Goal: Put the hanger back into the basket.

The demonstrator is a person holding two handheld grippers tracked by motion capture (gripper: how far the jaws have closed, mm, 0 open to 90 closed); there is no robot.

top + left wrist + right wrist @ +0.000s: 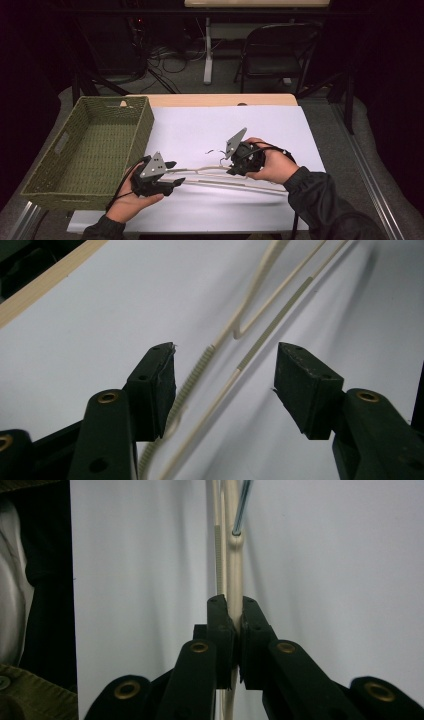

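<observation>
Right fingers: clenched on the top bar of the hanger, close under where the metal hook enters the neck; the bar passes straight between my pads.
Left fingers: released, set apart on either side of the hanger's end, with the ribbed shoulder and the lower rod running between them and touching neither pad.
Where the hanger is: flat or nearly flat on the white sheet over the counter, stretched between my two hands, as the high view shows it.
How it should handle: I judge it light and stiff but springy, a thin cream frame that would swing from one grip; the smooth bar may slip, the ribbed stretch by my left fingers should hold better.
Basket: green woven, beyond and beside my left hand, nothing lying in it.
</observation>
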